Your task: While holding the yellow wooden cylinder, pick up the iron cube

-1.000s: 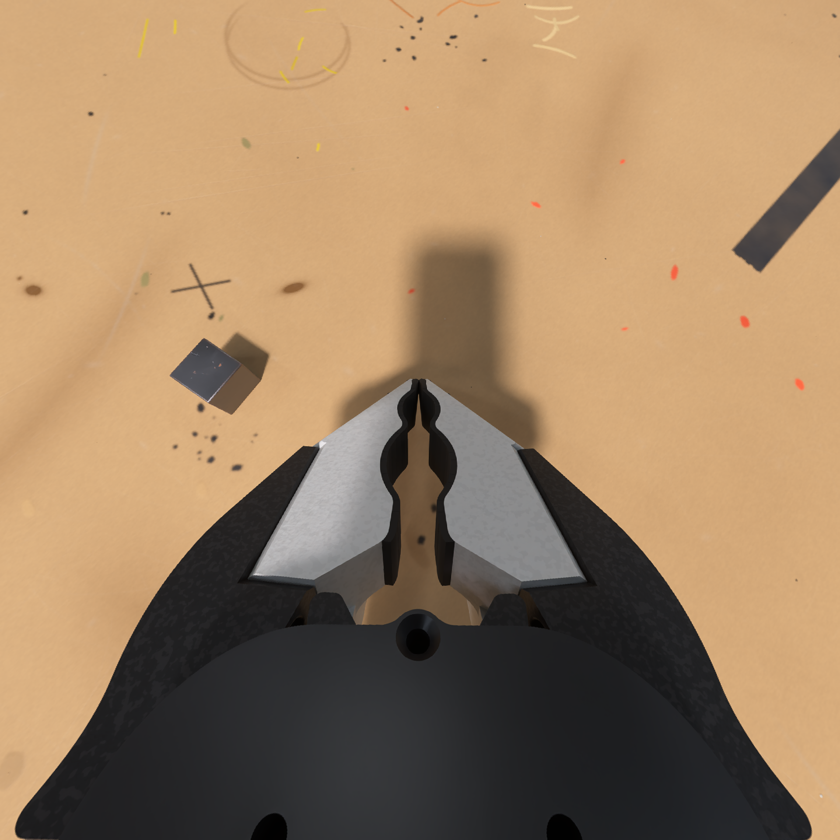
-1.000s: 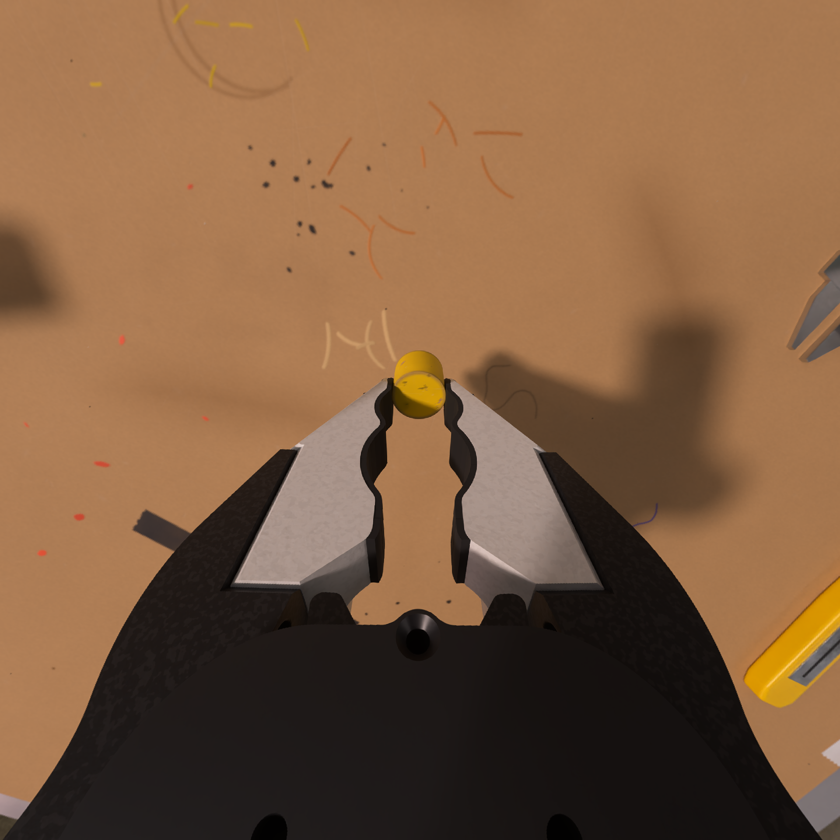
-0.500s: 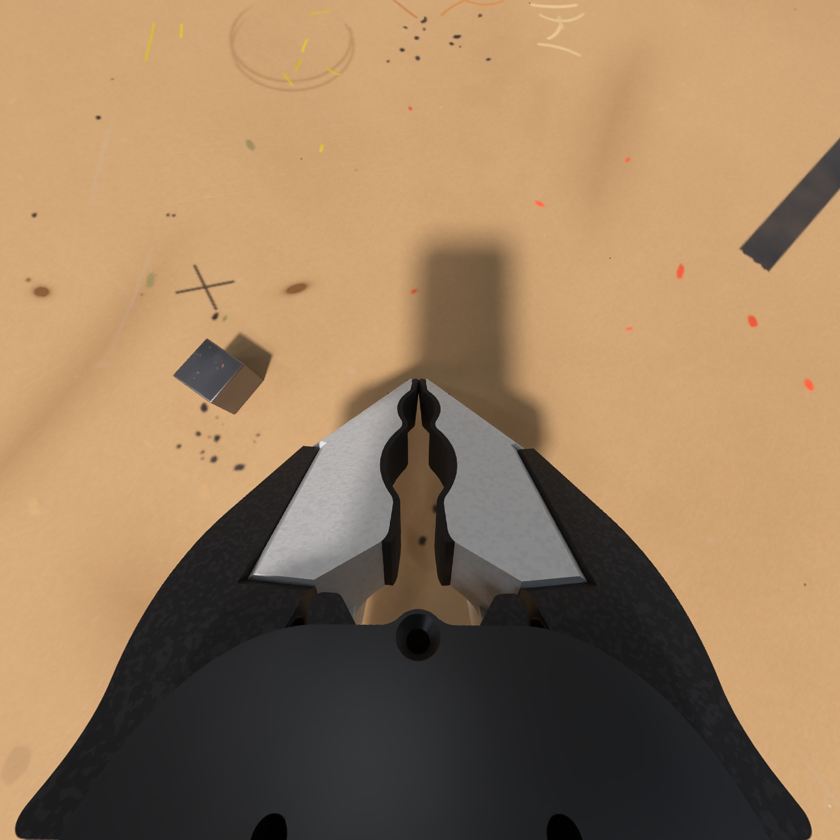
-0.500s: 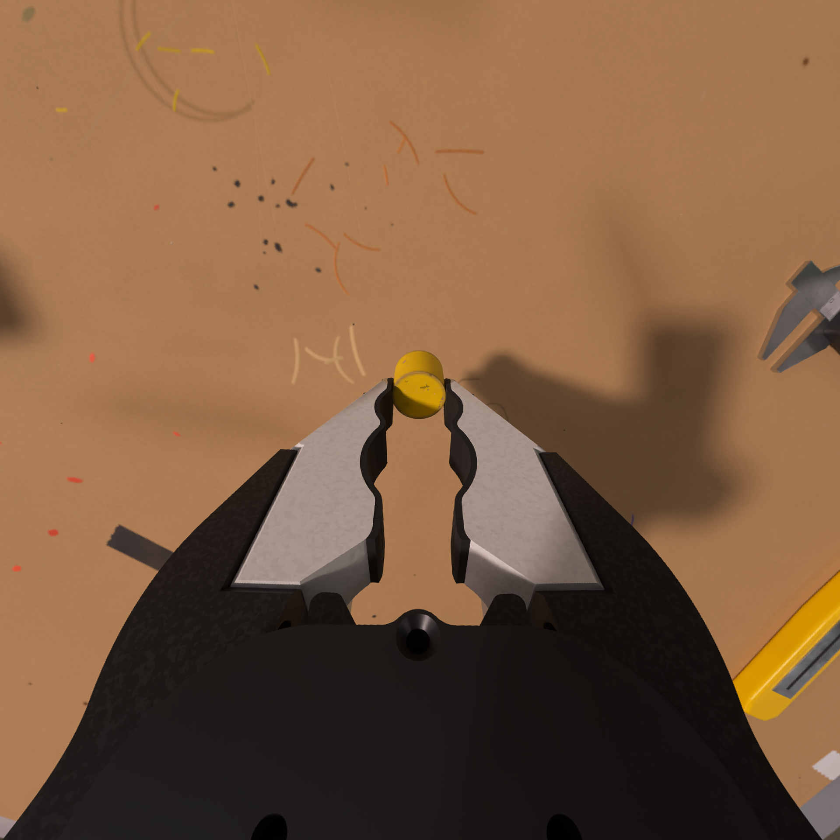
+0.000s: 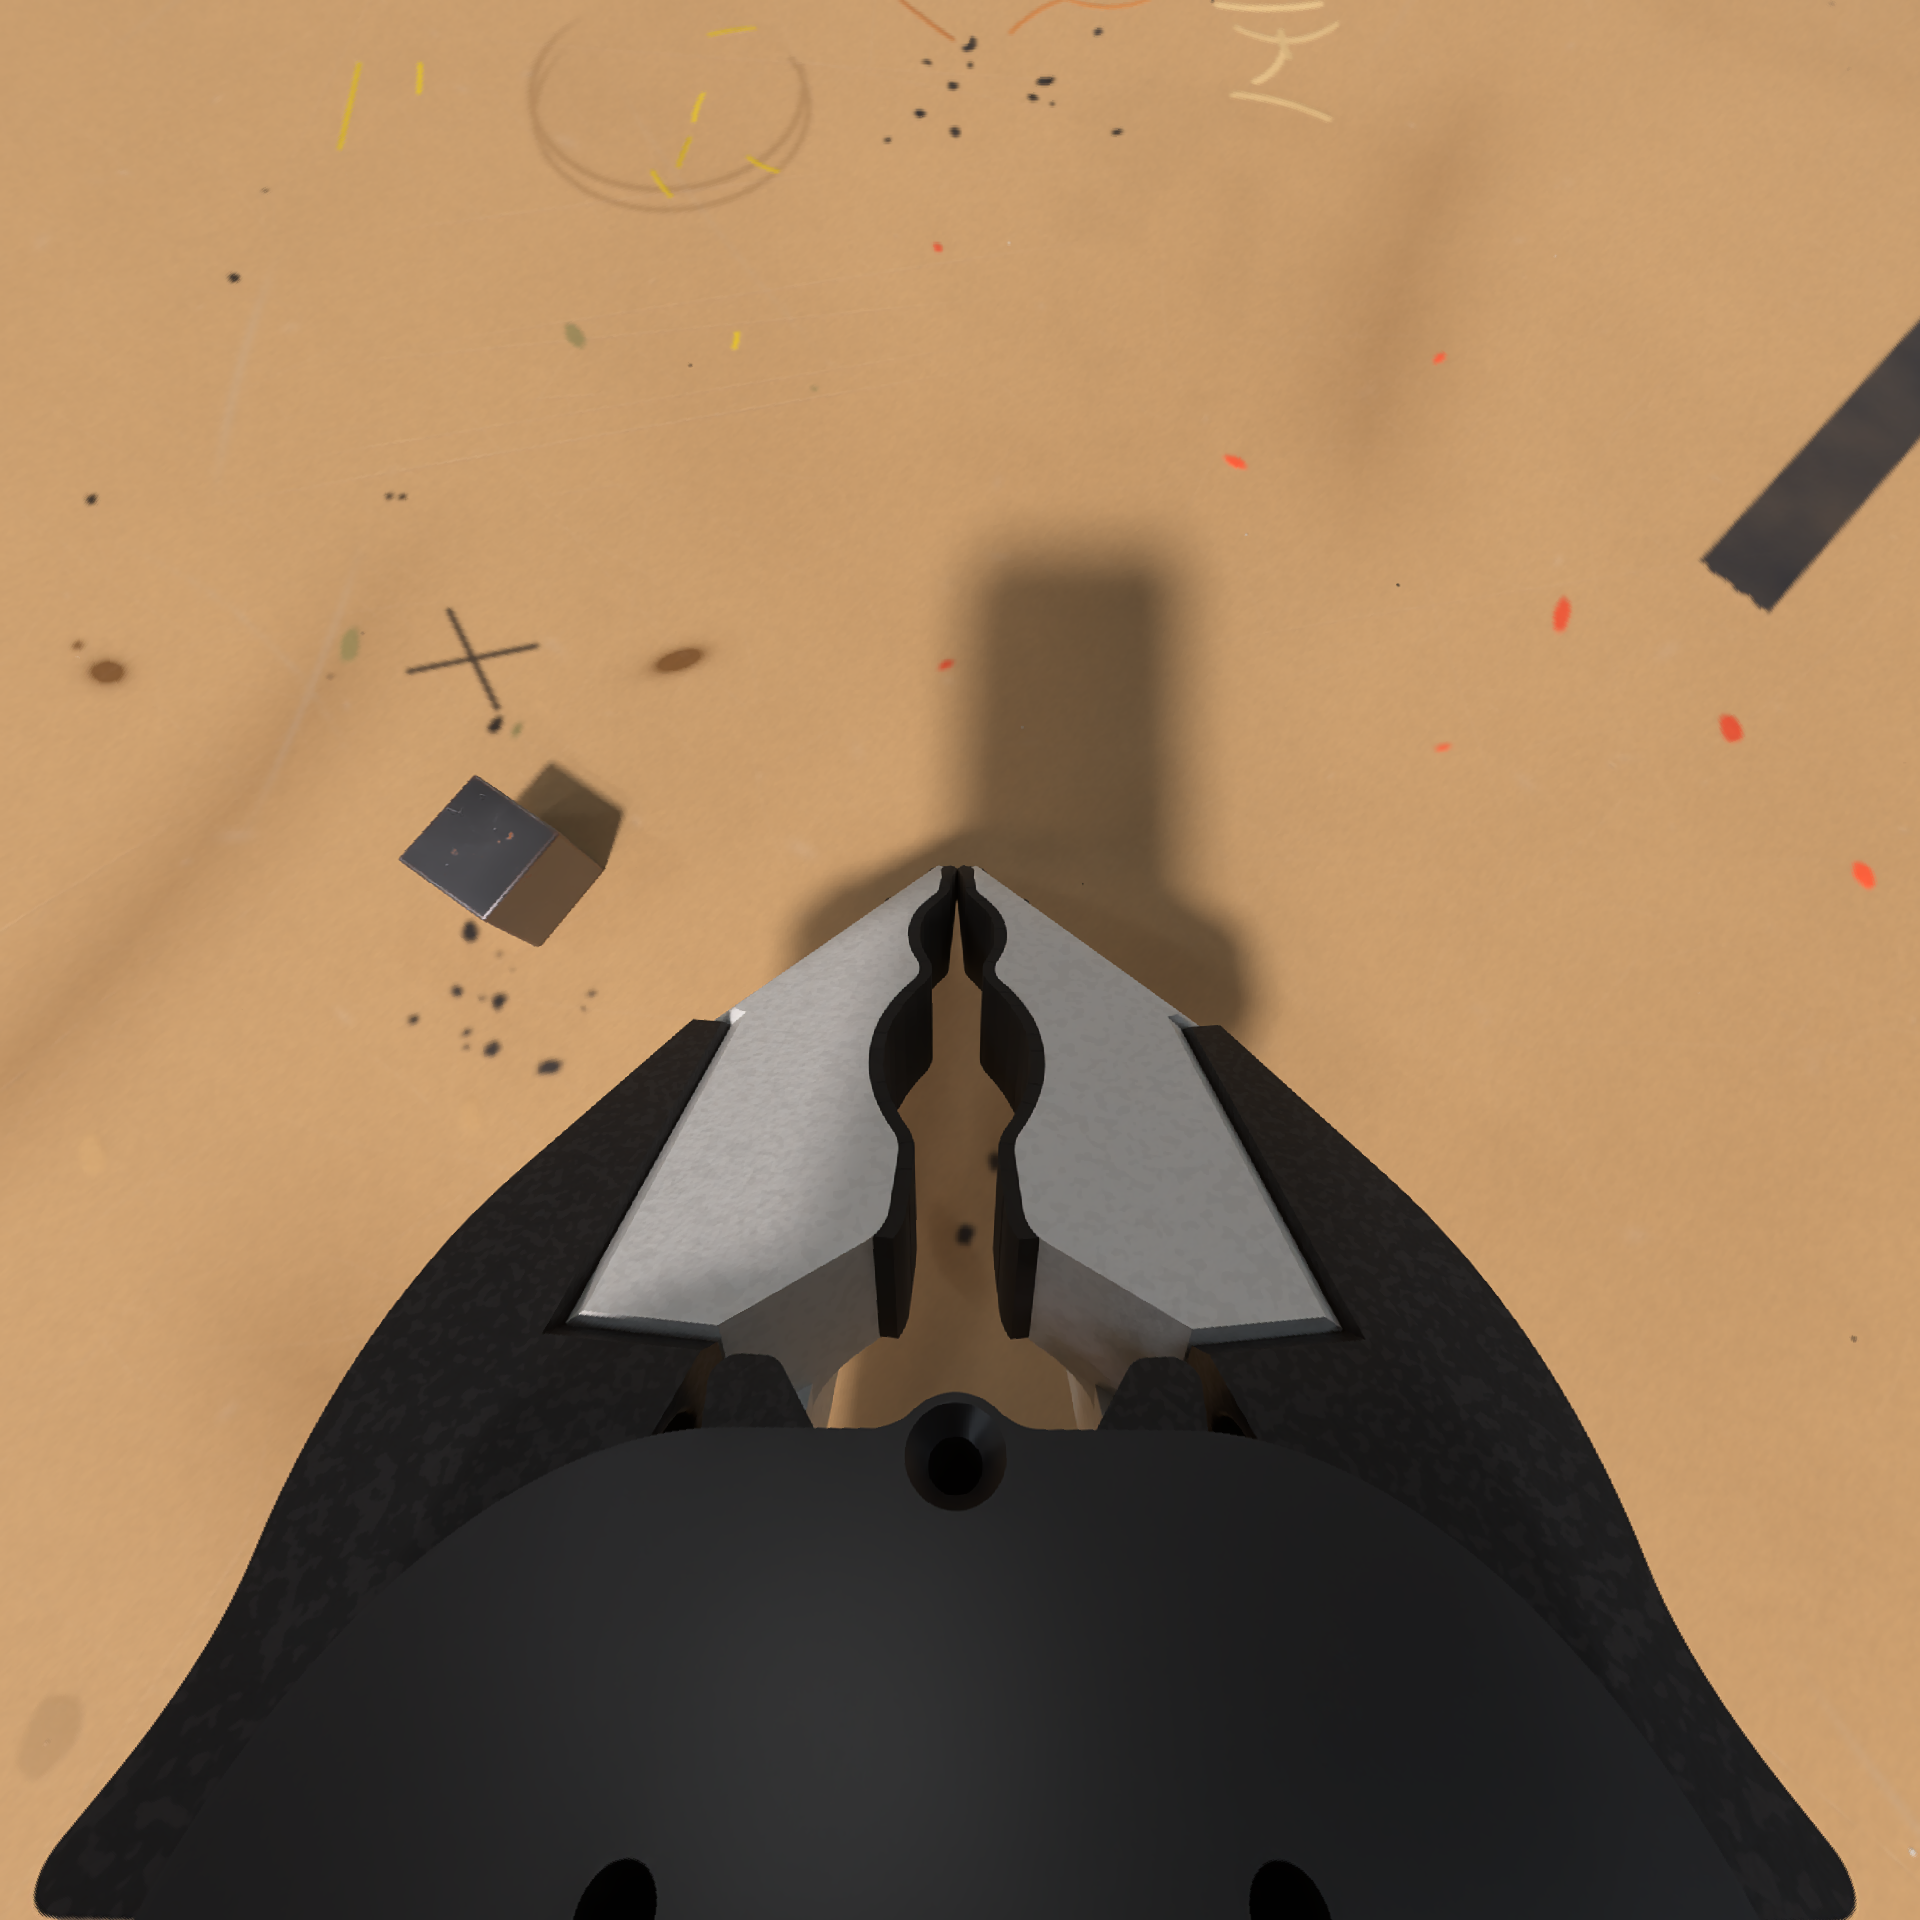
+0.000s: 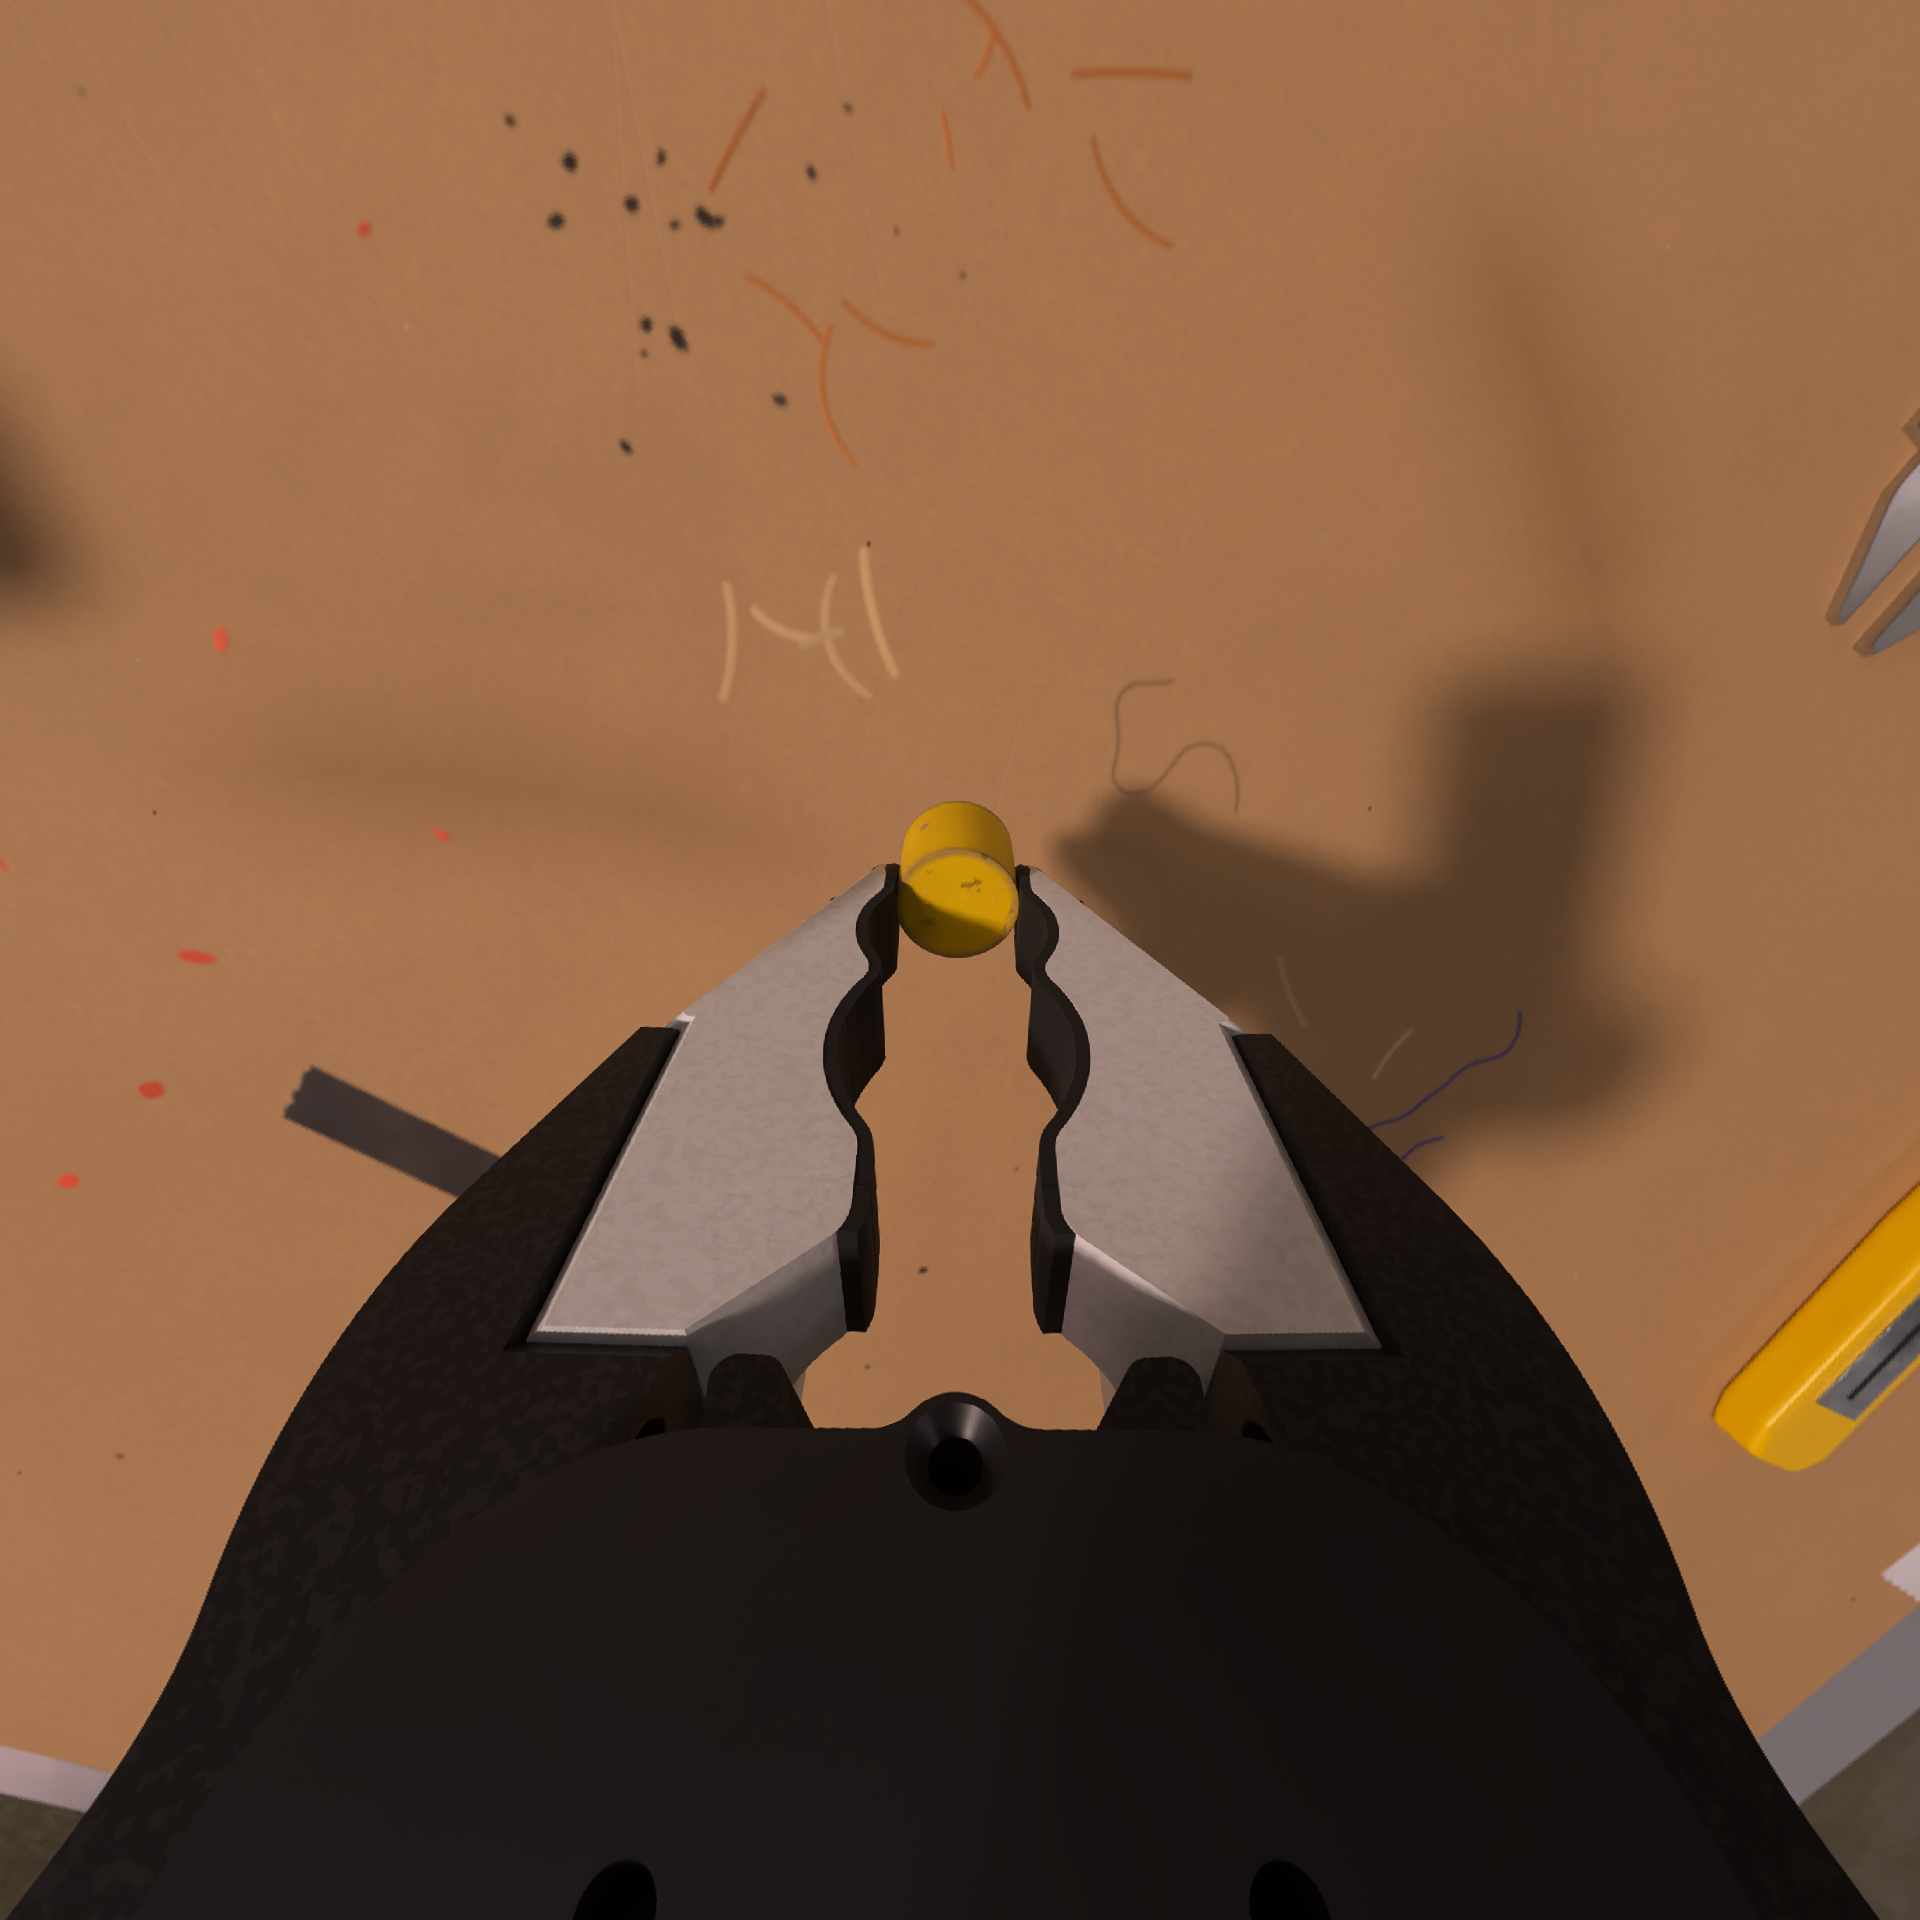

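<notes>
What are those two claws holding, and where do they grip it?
The right gripper pinches the yellow wooden cylinder by its curved sides, at the jaw tips. The left gripper holds nothing.

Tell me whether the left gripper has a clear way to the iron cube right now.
Probably yes. The iron cube sits alone on the tan table, ahead and left of the left gripper, with nothing between them. But its jaws are shut and empty, so it must open first.
</notes>
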